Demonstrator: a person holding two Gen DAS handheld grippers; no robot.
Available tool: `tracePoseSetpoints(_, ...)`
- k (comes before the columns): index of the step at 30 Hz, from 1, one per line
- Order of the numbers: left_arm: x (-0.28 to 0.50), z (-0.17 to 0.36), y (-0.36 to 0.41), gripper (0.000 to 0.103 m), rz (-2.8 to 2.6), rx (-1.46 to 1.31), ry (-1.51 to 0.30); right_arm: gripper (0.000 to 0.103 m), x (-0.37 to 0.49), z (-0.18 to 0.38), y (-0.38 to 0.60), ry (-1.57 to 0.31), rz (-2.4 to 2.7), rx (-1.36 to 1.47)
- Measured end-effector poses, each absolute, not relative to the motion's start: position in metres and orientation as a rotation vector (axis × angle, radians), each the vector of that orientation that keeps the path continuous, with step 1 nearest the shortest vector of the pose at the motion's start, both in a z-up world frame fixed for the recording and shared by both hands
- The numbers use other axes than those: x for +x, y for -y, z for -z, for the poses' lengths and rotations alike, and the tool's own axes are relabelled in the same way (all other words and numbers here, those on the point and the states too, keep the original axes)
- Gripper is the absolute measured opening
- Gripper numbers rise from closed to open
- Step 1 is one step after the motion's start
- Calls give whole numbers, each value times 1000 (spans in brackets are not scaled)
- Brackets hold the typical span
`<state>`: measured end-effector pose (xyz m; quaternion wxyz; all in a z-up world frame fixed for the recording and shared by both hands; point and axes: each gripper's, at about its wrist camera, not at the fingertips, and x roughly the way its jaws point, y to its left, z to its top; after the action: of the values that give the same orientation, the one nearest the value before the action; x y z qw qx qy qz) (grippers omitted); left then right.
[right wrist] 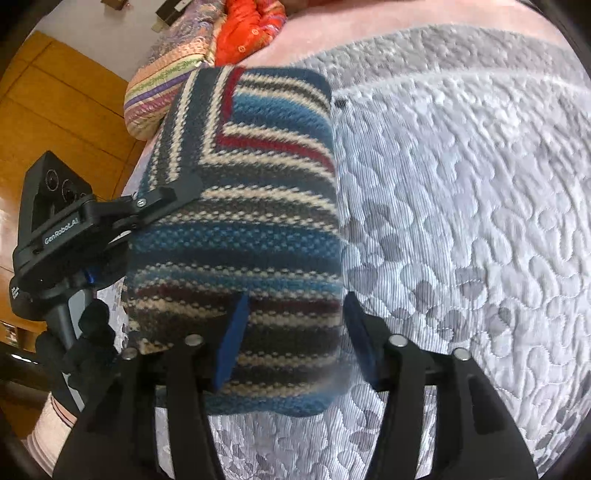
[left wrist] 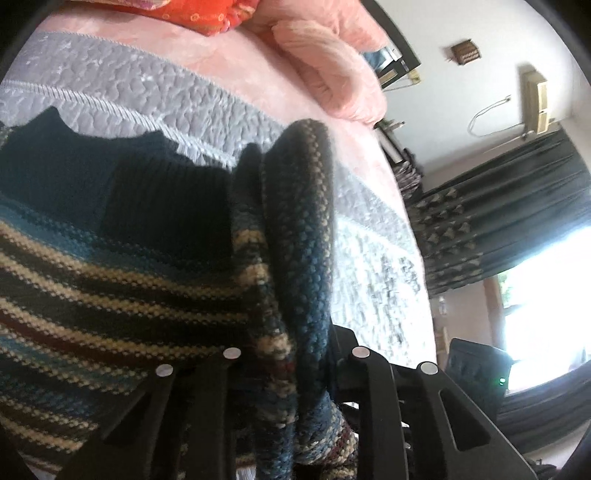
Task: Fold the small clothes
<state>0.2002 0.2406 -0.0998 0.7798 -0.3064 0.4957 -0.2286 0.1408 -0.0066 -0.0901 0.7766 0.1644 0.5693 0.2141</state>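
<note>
Item: striped knit sweater (right wrist: 236, 236), small, banded in blue, cream, dark grey and red, with a dark ribbed collar (left wrist: 122, 192) seen in the left wrist view.
Location: on the grey quilted bedspread (right wrist: 461, 206), near its left side in the right wrist view; the body lies flat as a rough rectangle with one side panel turned in across the top.
Left gripper (left wrist: 291, 354): fingers pressed together on a raised fold of the knit, which stands up between them; in the right wrist view its tip sits at the sweater's left edge.
Right gripper (right wrist: 295, 332): jaws spread, with blue pads; the left pad (right wrist: 232, 343) lies over the near part of the sweater, the other just off its right edge above the quilt. Nothing pinched.
Person: a dark-gloved hand (right wrist: 85, 343) holds the left gripper's handle.
Surroundings: pink sheet (left wrist: 192, 48), orange pillow (right wrist: 251, 26), multicoloured striped pillow (right wrist: 162, 85), dark curtain (left wrist: 509, 221) by a bright window.
Step in hand: judged mid-fold; a side edge or sleeve is lifted by the left tool for carrying across the body.
Next move calls for: laying the lifted fold flat and square, probably while the right tool closes on the near hem or presses it to stop the knit sliding.
</note>
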Motion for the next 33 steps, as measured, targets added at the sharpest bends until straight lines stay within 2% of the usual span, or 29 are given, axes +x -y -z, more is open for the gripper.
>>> tracePoseSetpoints(10, 177, 75, -306, 22, 473, -707, -1003, 57, 124, 63, -27, -1163, -437, 115)
tracePoseSetpoints(18, 171, 69, -345, 22, 478, -736, -999, 57, 118, 61, -51, -1160, -481, 101)
tracePoseSetpoints(23, 168, 61, -380, 22, 472, -784, -978, 62, 115, 53, -74, -1137, -512, 45)
tracePoseSetpoints(33, 172, 55, -435, 22, 399, -792, -965, 62, 110, 51, -115, -1141, -570, 16)
